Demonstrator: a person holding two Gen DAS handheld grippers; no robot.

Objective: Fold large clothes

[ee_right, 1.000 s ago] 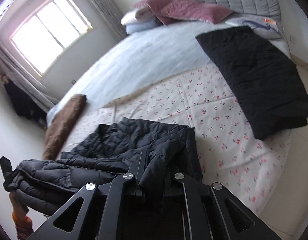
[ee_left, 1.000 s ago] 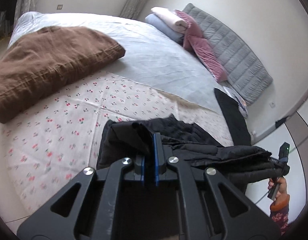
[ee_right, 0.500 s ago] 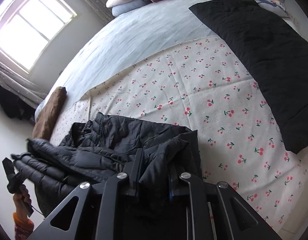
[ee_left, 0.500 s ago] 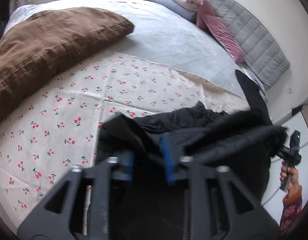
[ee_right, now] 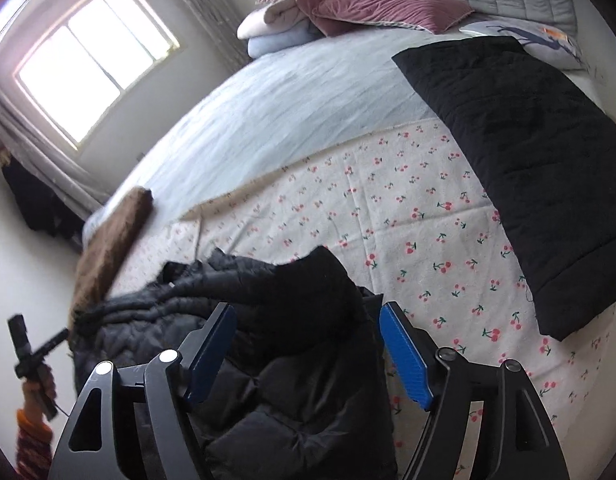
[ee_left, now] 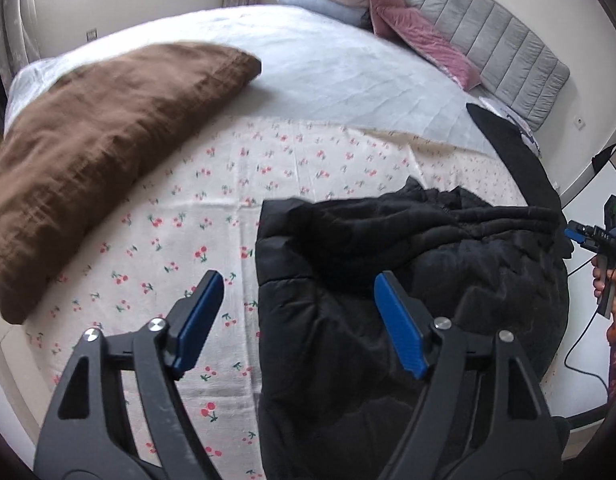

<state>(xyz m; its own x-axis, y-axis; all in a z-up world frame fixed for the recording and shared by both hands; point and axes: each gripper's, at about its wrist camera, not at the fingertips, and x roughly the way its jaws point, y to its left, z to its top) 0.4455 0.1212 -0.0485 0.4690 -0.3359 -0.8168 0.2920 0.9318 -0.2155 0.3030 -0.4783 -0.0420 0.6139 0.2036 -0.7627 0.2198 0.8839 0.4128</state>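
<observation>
- Black puffer jacket (ee_left: 408,280) is lying bunched on the cherry-print sheet (ee_left: 179,216), at the near edge of the bed (ee_left: 328,64), right side from the left wrist view.
- Left gripper (ee_left: 297,320) is hovering over the jacket's left edge; fingers (ee_left: 396,328) are spread wide, holding nothing.
- Right gripper (ee_right: 308,344) is hanging over the other end; fingers (ee_right: 404,356) are likewise wide, nothing between them.
- Judgement: both are sitting open above the jacket's opposite ends, probably so each can take a new edge for the next fold.
- Jacket's long axis is running across the foot of the bed, roughly gripper to gripper. A folded flap is lying on top; I can't tell which end is the collar.
- Brown cushion (ee_left: 99,152) and black quilt (ee_right: 516,152) are lying well apart from the jacket, flanking the free sheet.
</observation>
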